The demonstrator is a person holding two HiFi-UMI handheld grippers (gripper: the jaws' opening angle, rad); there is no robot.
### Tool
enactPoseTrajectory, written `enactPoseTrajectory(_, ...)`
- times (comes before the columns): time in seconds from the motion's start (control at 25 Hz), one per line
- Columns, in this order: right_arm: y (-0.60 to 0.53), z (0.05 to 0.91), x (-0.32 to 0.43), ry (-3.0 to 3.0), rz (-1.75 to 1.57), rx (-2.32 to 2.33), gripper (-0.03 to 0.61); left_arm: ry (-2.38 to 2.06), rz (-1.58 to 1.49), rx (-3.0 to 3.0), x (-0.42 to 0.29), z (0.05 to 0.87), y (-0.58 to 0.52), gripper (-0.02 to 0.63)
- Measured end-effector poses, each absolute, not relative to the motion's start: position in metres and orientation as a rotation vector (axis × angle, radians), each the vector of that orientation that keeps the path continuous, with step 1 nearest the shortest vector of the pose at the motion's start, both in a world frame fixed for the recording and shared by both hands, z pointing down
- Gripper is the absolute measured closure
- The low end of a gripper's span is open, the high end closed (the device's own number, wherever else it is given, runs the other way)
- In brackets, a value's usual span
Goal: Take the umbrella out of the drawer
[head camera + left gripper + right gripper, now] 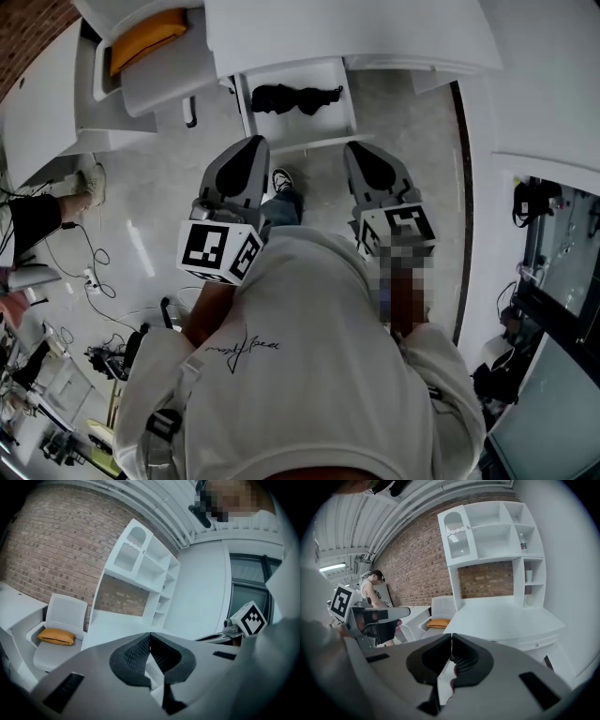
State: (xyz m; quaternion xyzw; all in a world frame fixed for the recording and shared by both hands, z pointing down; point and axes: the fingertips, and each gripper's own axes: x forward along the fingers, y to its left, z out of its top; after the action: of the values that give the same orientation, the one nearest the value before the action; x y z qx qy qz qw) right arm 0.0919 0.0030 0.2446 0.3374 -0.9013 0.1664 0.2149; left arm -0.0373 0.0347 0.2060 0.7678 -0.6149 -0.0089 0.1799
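White drawer (281, 124) open, black umbrella (295, 98) inside, left claw (253, 142), right claw (354, 148) just short.

You work in bright, even, cool light with only soft shadows, a ceiling light strip (333, 567) glowing overhead and a pale glare streak on the floor (141, 248), while both gripper views bend hard and darken at the corners, the left tool (150, 634) and right tool (451, 637) looming slightly soft.
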Motion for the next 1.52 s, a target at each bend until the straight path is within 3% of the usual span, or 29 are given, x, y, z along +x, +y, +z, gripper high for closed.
enactPoseTrajectory(0.32, -0.026, 0.247, 0.063, -2.502, 0.419, 0.88, 0.552, -1.75, -0.041, 2.134, -0.062, 0.214, 0.014, 0.597)
enactPoseTrajectory(1.52, -0.061, 0.281, 0.056, -2.43, 0.398, 0.618, 0.552, -1.758, -0.007, 2.006, -0.052, 0.252, -0.022, 0.597)
